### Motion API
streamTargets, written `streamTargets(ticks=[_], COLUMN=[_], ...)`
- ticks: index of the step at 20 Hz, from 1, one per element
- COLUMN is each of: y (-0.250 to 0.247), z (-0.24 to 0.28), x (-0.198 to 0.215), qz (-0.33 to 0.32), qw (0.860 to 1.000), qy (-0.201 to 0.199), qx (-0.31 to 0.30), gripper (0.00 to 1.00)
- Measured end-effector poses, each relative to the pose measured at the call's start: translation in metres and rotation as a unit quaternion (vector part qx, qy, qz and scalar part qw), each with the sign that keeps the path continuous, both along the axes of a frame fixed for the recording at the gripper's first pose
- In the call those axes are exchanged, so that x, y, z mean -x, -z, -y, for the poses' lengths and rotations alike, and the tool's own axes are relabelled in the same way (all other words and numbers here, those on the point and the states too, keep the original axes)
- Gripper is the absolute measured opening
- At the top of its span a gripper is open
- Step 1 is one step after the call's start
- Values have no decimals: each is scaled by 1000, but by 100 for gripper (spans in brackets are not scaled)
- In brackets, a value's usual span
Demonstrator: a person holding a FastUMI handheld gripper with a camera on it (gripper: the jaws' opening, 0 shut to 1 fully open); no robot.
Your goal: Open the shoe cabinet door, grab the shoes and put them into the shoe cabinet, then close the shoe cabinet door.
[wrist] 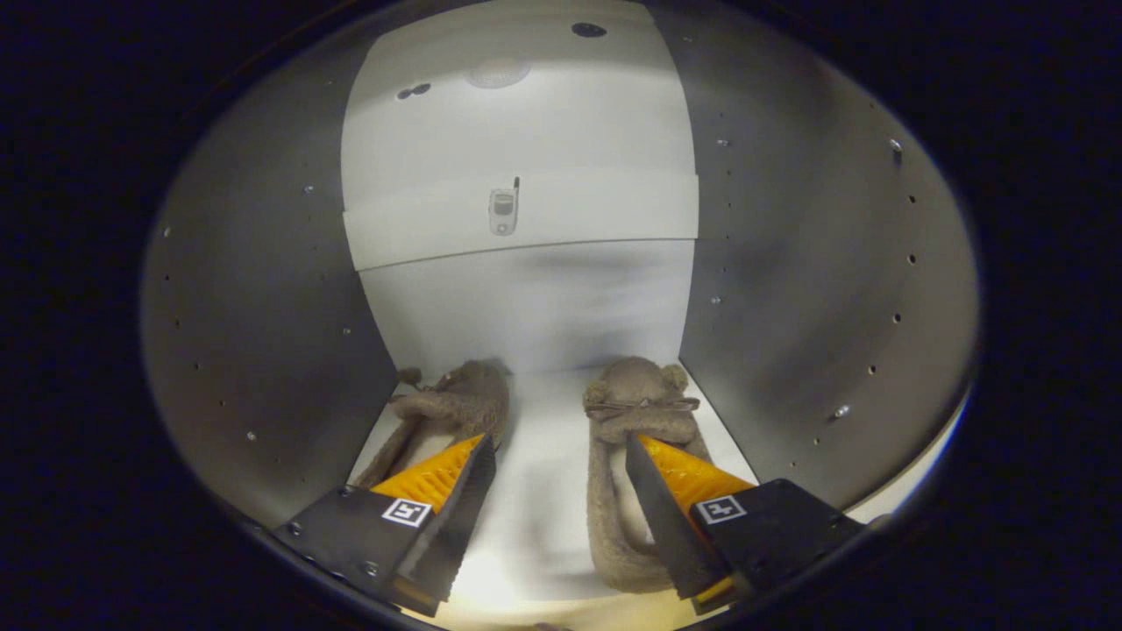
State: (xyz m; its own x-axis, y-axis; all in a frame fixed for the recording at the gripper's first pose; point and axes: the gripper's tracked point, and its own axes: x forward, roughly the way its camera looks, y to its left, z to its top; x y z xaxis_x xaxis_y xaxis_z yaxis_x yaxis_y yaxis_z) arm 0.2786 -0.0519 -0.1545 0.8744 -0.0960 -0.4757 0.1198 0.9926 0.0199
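I am looking into the shoe cabinet (263, 307), a white box with grey-shaded side walls. Two fuzzy brown slippers lie on its white floor, toes toward the back wall. The left slipper (456, 399) rests against the left wall, partly behind my left finger. The right slipper (635, 403), with a small bow, lies near the right wall and runs back under my right finger. My gripper (557, 451) is open, its fingers wide apart over the bare floor between the slippers, with nothing held between them.
A white shelf (526, 219) crosses the cabinet above the slippers, against the back wall. Both side walls (824, 289) carry rows of small peg holes and stand close on each side. The cabinet's front edge lies just under the fingers.
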Motion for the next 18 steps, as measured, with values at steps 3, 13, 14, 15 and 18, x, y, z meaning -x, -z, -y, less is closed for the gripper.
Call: streamTargets(ticks=[3,13,14,15,18], y=[-16,-91,-98,-106,-120], z=[-8,-40,-43,-47,-53], x=[14,142,163,186,249], qz=[20,102,110,116,127], qw=[1000,995,994,993,992], qy=[-5,-19,-19,-20,-17], qx=[5,11,10,7,1], gripper=[94,93,93,93,94])
